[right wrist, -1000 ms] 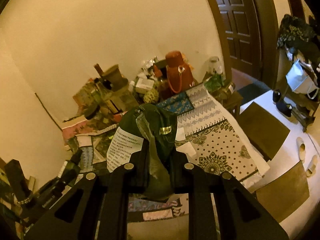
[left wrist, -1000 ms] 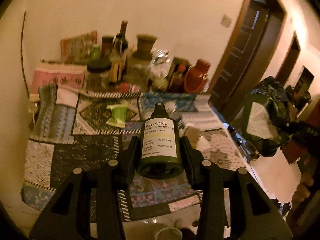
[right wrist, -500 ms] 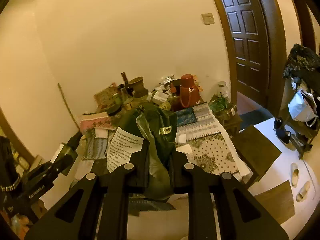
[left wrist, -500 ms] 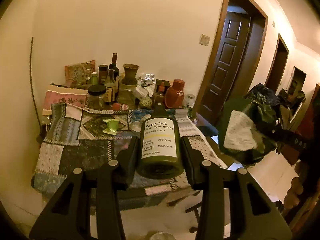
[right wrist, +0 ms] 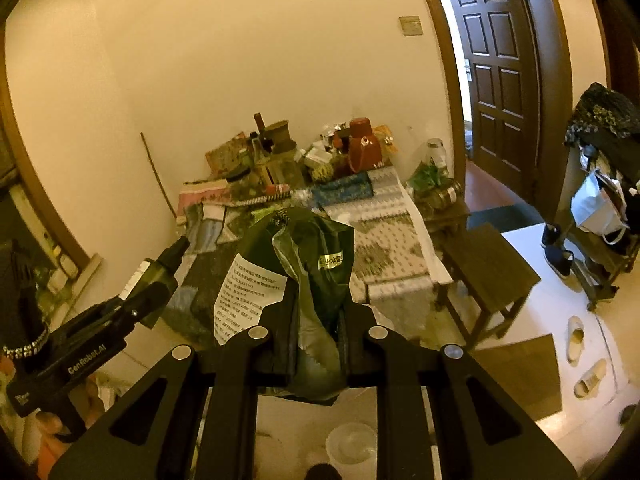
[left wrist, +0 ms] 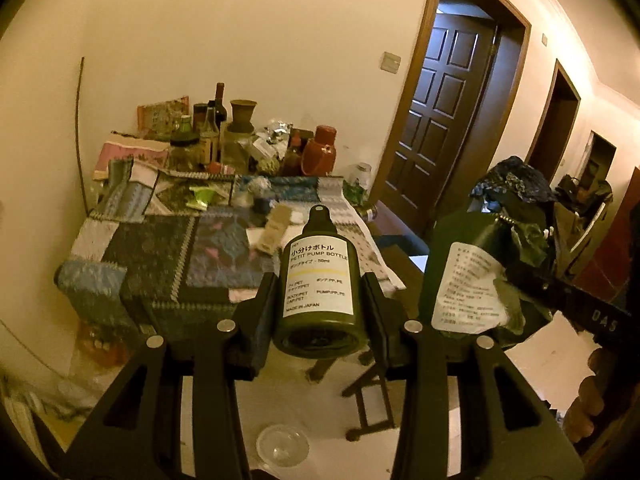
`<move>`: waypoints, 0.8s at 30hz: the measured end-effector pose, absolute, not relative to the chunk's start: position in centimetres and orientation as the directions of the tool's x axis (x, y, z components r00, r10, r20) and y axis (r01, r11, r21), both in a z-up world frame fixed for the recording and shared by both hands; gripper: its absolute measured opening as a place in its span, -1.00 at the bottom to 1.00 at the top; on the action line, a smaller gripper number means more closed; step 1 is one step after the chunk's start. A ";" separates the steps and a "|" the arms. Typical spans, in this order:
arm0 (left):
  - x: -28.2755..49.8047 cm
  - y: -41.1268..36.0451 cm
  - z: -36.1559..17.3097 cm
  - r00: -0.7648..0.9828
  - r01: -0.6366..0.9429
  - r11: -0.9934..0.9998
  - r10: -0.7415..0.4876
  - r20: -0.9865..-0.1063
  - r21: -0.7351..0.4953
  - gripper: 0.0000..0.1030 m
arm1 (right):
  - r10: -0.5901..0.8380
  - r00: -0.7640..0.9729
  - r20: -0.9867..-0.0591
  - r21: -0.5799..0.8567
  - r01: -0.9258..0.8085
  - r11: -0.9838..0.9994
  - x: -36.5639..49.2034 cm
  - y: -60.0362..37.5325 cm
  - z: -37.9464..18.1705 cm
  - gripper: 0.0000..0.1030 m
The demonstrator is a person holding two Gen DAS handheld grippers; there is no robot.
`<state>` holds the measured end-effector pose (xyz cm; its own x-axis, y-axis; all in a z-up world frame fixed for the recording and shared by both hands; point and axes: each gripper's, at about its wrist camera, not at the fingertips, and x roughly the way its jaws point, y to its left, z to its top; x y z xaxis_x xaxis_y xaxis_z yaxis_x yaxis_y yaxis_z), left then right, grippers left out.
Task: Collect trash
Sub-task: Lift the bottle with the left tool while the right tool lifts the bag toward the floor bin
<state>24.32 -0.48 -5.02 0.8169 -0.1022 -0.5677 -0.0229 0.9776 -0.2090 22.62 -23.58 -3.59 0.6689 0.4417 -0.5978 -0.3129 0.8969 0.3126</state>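
Black left gripper (left wrist: 320, 280), silver screws, white lettering, beaded bracelet (right wrist: 24, 348)

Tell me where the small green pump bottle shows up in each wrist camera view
Left wrist: the pump bottle sits at centre, gripped between the left gripper fingers, nozzle pointing away.
Right wrist: the same bottle appears at the left edge, seen from the side.
Shared landmark: the red jug at the back of the table.

Glossy plastic bottle (left wrist: 320, 280), crinkled plastic bag (right wrist: 316, 280), patterned cloth tablecloth (left wrist: 168, 248).
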 end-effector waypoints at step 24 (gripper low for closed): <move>20.7 -2.8 -21.9 0.577 -0.119 0.965 -0.123 -0.807 -0.232 -0.21 | 0.431 0.384 -0.817 0.354 -0.255 0.900 20.7 -22.0 -22.0 -0.71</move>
